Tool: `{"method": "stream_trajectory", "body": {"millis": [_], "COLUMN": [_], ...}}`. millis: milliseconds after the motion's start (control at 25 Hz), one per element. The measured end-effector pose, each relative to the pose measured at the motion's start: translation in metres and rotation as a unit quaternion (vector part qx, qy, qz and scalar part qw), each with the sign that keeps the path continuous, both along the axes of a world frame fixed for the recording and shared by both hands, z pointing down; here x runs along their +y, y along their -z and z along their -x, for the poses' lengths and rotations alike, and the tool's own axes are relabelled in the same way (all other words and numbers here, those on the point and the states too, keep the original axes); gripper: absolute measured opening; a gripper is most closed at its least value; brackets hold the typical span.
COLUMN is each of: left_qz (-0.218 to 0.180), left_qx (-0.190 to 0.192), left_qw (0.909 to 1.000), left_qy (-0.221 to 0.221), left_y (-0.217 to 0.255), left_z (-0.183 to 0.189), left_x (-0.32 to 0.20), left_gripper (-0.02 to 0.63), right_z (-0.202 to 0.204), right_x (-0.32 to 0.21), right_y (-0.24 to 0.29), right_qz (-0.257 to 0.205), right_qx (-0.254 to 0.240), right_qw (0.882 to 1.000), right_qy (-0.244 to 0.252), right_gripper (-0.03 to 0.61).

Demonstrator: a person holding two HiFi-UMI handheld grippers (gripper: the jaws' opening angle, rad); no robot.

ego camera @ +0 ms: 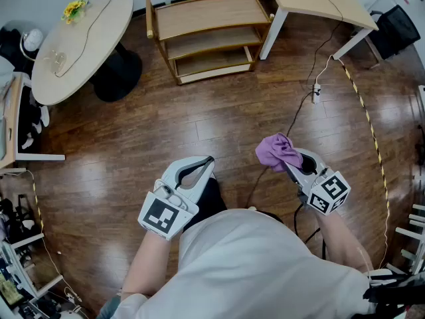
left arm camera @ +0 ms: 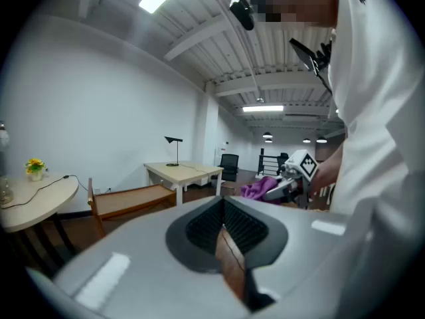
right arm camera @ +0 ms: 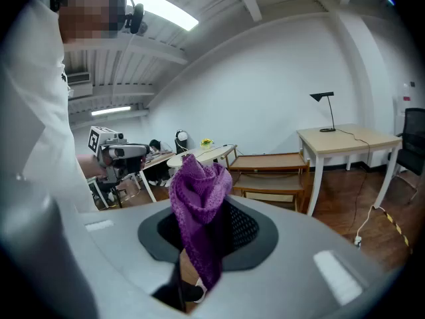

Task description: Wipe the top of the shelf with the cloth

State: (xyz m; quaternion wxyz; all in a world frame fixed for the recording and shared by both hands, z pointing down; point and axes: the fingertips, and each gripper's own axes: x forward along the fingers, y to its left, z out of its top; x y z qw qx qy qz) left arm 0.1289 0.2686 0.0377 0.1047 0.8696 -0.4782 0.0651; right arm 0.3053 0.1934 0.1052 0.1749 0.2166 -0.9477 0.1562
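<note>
Right gripper (ego camera: 292,163) clamped the cloth (ego camera: 278,149), left gripper (ego camera: 201,166) held its jaws together, empty; the far shelf (ego camera: 209,15) would want flat, overlapping strokes.

Your right gripper (ego camera: 292,161), smooth matt grey plastic, holds a purple knitted cloth (ego camera: 277,150). Upper centre, the pale wooden shelf (ego camera: 209,15) stands on a glossy dark wood floor (ego camera: 199,125).

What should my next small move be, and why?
Probably step forward toward the shelf, keeping the right gripper shut on the purple cloth. The cloth is already held, but wooden floor separates it from the shelf top.
</note>
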Motion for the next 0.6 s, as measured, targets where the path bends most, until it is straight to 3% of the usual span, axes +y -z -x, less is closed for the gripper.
{"method": "stream_trajectory", "body": {"millis": [280,600], "left_qz": [-0.001,0.022], "left_qx": [-0.02,-0.012], "left_qw": [0.9996,0.9964], "left_qy": [0.022,0.081], "left_y": [-0.011,-0.056], "left_z": [0.105,0.16], "left_x": [-0.049,-0.092], "left_gripper": [0.023,0.023], "right_z": [0.134,0.256], "right_x": [-0.058,-0.159], "right_y": [-0.011,-0.088], "right_qz": [-0.003,0.009], "right_qx": [0.014,0.028], "right_qw": [0.998,0.991], "right_qy": [0.066,0.131], "right_gripper": [0.094,0.094]}}
